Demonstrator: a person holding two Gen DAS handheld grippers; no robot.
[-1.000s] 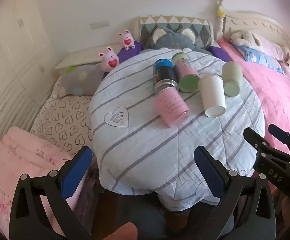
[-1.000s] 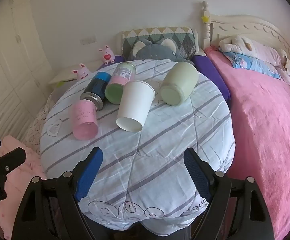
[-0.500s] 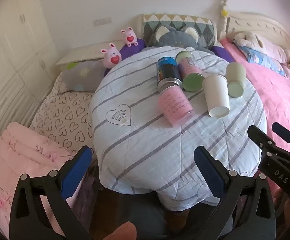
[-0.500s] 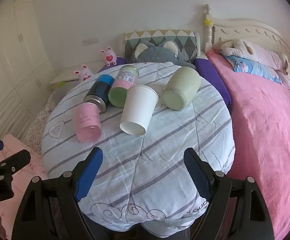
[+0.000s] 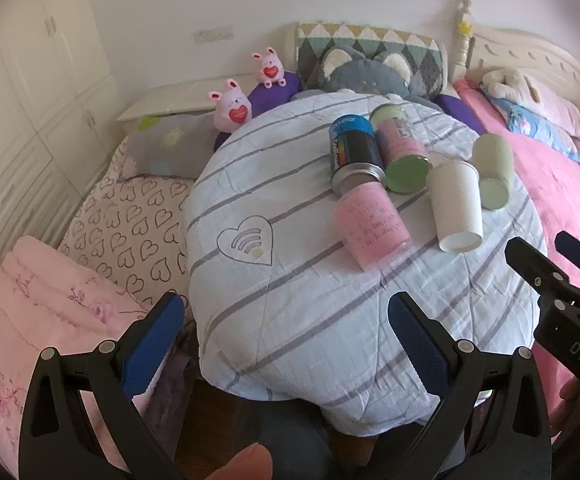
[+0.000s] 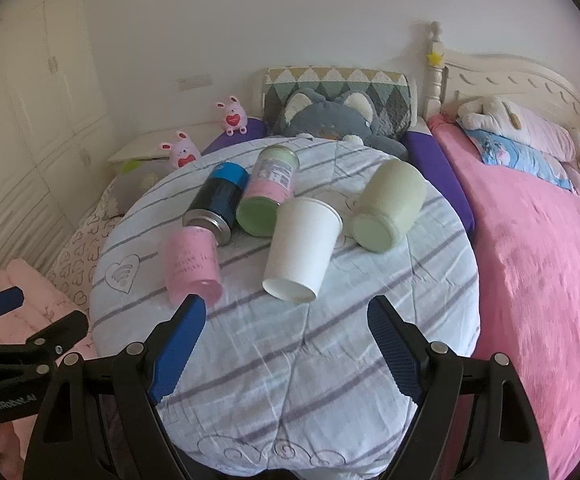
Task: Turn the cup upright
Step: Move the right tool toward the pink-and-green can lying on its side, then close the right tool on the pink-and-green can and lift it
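Cups and cans lie tumbled together on a round desk (image 6: 290, 380) draped in a grey-striped white quilt. Nearest the right gripper (image 6: 285, 344) is the white paper cup (image 6: 302, 250), on its side with its mouth pointing away and its base toward the camera; it sits between the pink cup (image 6: 191, 264) and the pale green cup (image 6: 390, 210), both also on their sides. Behind them a blue-and-black can (image 6: 217, 202) and a pink-labelled jar with a green lid (image 6: 267, 192) lie side by side, the can's metal end touching the pink cup. Whether the white cup touches the jar cannot be told.

Both grippers hover short of the cluster, each with its blue-padded fingers (image 6: 177, 350) spread wide and holding nothing. The left gripper (image 5: 285, 344) hangs over the desk's near edge, well apart from every cup, and the right gripper's black frame juts in at the right of its view, cut off by the border.

Beyond the desk sit a grey plush cat (image 6: 330, 120), two small pink bunnies (image 5: 231, 104) and a bed with a pink blanket (image 6: 530, 260). Print on the pink cup is too blurred to read.
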